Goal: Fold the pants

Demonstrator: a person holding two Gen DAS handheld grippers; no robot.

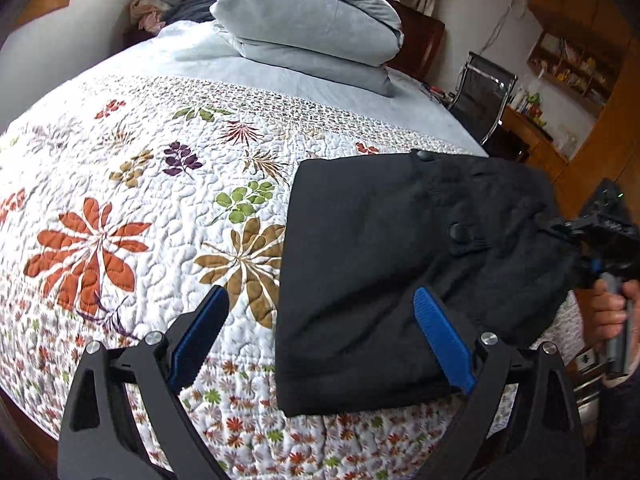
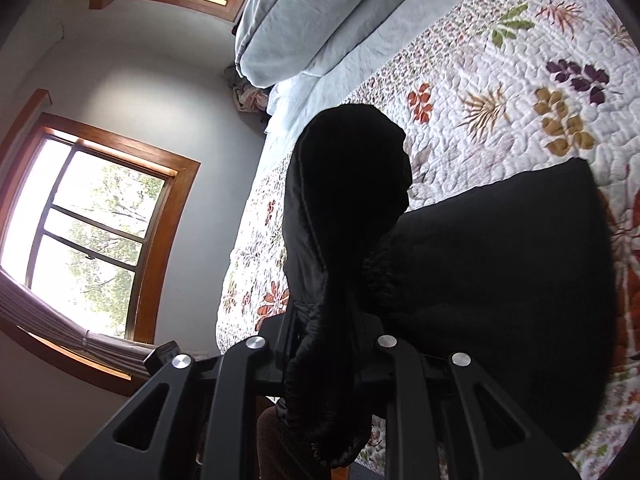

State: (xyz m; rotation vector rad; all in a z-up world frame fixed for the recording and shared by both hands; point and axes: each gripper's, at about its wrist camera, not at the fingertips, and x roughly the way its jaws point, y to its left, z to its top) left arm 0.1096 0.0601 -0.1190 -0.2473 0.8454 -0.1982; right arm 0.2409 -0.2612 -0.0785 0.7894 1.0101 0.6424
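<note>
A white quilted bedspread with leaf prints (image 1: pixel 132 184) covers the bed; 2 folded pale-blue duvets (image 1: pixel 308 20) are stacked at its head, and a black chair (image 1: pixel 486 98) stands beside it. In the left wrist view, the folded black pants (image 1: pixel 384 280) lie near the bed's edge. The left gripper (image 1: pixel 320 316) hangs spread wide, 1 blue finger over the fabric. The right gripper (image 1: pixel 592 236) (handle in hand) meets the pants' far edge.

In the right wrist view, wooden-framed windows (image 2: pixel 100 220) fill the wall. The right gripper (image 2: pixel 324 320) is clamped on a bunched fold of pants (image 2: pixel 500 280), which hides its fingertips.

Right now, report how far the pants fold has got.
Done: the pants lie on the quilt as a compact, doubled-over block. In hand: the right gripper is shut on one bunched end; the left gripper hovers open over the near edge. Left: lay that end down and flatten.
</note>
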